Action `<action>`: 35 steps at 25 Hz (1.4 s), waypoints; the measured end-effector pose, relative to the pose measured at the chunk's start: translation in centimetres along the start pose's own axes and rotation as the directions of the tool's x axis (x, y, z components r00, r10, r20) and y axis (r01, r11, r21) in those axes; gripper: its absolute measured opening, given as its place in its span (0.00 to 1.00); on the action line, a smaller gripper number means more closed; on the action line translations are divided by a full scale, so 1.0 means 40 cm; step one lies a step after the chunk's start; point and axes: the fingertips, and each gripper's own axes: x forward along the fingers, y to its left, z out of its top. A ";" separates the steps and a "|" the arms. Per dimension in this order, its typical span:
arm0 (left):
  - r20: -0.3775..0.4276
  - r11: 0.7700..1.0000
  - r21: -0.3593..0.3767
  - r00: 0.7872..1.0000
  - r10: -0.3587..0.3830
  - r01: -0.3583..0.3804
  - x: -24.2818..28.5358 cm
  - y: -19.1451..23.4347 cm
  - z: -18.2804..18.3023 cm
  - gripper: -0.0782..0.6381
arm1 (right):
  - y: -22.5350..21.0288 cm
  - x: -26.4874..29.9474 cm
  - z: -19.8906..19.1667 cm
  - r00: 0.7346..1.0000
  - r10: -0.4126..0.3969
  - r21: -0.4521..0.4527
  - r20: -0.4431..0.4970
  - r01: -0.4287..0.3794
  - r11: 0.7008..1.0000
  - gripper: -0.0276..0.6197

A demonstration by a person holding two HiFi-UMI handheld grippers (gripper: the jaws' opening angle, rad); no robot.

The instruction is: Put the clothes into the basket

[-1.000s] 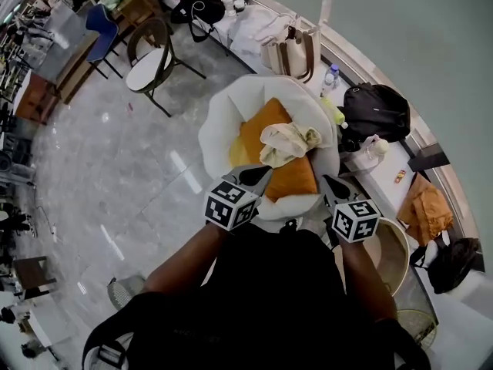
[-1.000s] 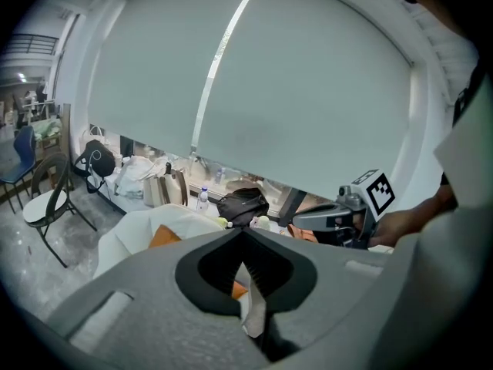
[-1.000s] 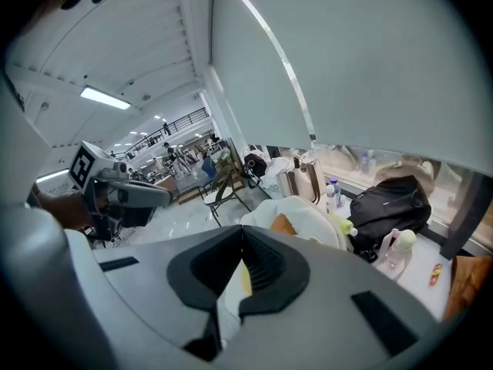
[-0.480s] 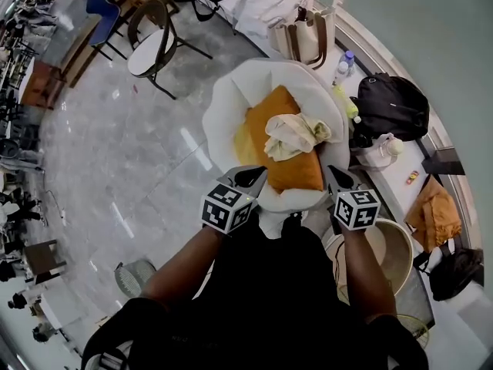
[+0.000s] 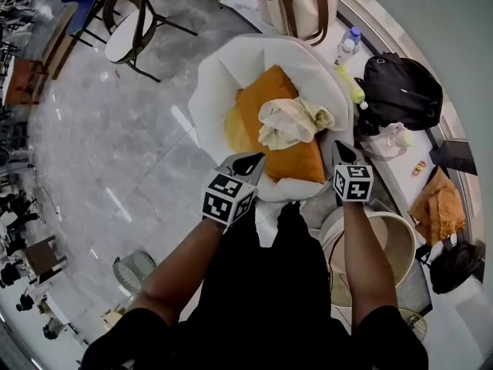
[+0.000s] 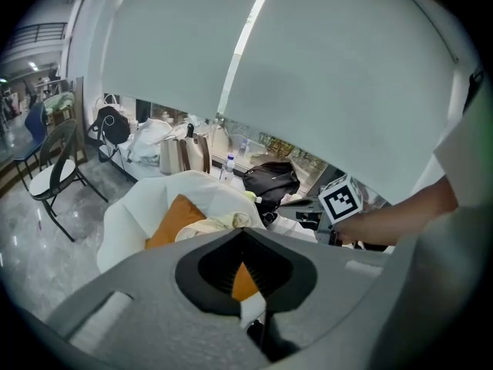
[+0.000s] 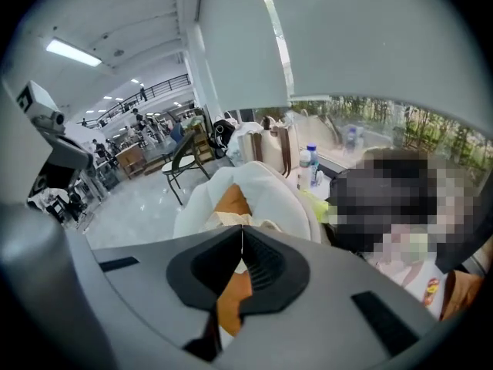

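Observation:
A cream garment (image 5: 291, 122) lies crumpled on an orange cushion (image 5: 262, 106) in a white armchair (image 5: 216, 83). My left gripper (image 5: 248, 163) hovers at the chair's front edge, shut with nothing in it. At the chair's right front corner, my right gripper (image 5: 343, 154) is also shut and empty. A round pale basket (image 5: 408, 237) stands on the floor at the right, partly under my right arm. In the left gripper view the garment (image 6: 212, 226) shows just past the closed jaws (image 6: 245, 231). The right gripper view shows the jaws (image 7: 242, 231) meeting before the garment (image 7: 231, 220).
A folding chair (image 5: 127, 37) stands far left on the grey floor. Behind the armchair are a tote bag (image 5: 300, 2), a bottle (image 5: 347, 45) and a black backpack (image 5: 400, 91) on a ledge. An orange bag (image 5: 439, 206) lies at the right, and a small wire bin (image 5: 131, 272) near left.
Both grippers have edged forward to the armchair's front edge, and the head view has shifted so the basket shows more. Both jaws stay shut.

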 end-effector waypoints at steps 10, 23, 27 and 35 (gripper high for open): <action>-0.046 0.999 -0.027 0.999 0.016 -0.017 0.057 0.058 -0.095 0.11 | -0.136 0.267 -0.069 0.987 -0.102 -0.114 -0.124 0.088 0.990 0.07; -0.063 0.989 -0.111 0.994 0.090 -0.097 0.008 0.157 -0.169 0.11 | -0.202 0.449 -0.135 0.943 -0.170 -0.205 -0.287 0.113 0.972 0.22; -0.056 0.986 -0.133 0.994 0.097 -0.104 -0.004 0.172 -0.179 0.11 | -0.208 0.445 -0.136 0.932 -0.185 -0.167 -0.313 0.138 0.976 0.16; -0.007 0.985 -0.157 0.997 0.073 -0.073 -0.054 0.163 -0.133 0.11 | -0.133 0.361 -0.102 0.942 -0.142 -0.167 -0.304 0.094 0.982 0.11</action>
